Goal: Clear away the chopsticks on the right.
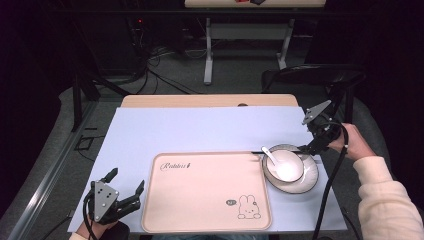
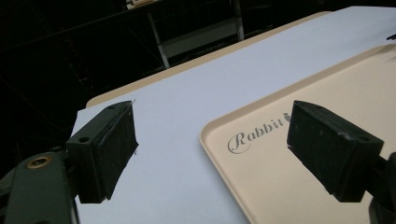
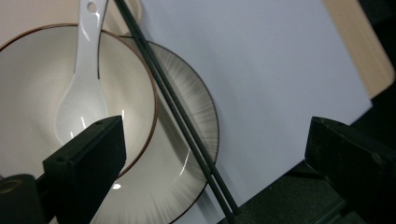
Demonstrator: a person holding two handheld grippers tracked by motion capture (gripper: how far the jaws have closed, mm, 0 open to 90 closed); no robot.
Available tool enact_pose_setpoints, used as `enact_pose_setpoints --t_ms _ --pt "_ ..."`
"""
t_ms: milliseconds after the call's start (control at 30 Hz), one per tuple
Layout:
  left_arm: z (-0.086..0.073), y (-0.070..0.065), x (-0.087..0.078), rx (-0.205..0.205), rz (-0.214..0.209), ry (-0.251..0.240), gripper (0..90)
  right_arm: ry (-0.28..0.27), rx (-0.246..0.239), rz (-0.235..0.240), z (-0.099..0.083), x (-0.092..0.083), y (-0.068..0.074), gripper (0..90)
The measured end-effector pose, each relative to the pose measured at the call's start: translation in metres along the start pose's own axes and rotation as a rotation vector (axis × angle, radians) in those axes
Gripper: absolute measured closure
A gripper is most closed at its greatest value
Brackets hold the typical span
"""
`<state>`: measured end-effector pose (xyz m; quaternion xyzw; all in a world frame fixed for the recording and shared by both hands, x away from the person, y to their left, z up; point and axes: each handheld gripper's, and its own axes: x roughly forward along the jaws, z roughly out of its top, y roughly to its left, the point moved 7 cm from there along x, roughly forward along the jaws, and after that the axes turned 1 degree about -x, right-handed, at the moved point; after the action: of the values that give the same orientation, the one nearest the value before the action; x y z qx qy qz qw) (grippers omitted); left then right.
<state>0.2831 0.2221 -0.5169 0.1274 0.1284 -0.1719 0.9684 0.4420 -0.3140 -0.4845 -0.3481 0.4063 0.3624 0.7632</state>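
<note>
Black chopsticks (image 3: pixel 187 121), a thin pair lying side by side, are resting across the rim of a round, grey-streaked ceramic plate (image 1: pixel 311 176) at the right end of the surface (image 1: pixel 200 127), which is wearing a pale lilac-blue sheet over a light wooden top. In the right gripper view they are running between the two black jaws, which are standing wide apart with neither pad touching them. The right gripper (image 1: pixel 309 148), held in a person's hand coming from a cream sleeve (image 1: pixel 387 200), is hovering at the plate's far right edge, just beside the chopsticks' ends. Whether those ends are overhanging the surface is hard to judge from the high view.

On the plate a white, brown-rimmed bowl (image 1: pixel 284 166) is sitting, and a white ceramic soup spoon (image 1: pixel 271 156) is lying inside it, handle leaning over the rim toward the beige plastic tray (image 1: pixel 200 192). That rectangular tray, printed with a small rabbit and the word "Rabbit", is lying just left of the plate, touching or nearly so.

At the near left corner the left gripper (image 1: pixel 127 181) is waiting low beside the tray's left edge, its jaws spread and holding nothing.
</note>
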Motion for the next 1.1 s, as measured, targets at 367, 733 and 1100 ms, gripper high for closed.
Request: enact_pose_setpoints --t_ms 367,733,1100 --pt "0.0 0.0 0.0 -0.001 0.0 0.0 15.5 0.096 -0.097 0.069 -0.007 0.014 -0.001 18.1" --pt "0.0 0.0 0.0 0.001 0.001 0.002 15.5 0.179 -0.141 0.103 -0.02 0.031 0.001 32.2" --pt "0.0 0.0 0.0 0.0 0.002 0.003 15.5 0.252 -0.224 0.089 -0.032 0.051 0.008 62.0"
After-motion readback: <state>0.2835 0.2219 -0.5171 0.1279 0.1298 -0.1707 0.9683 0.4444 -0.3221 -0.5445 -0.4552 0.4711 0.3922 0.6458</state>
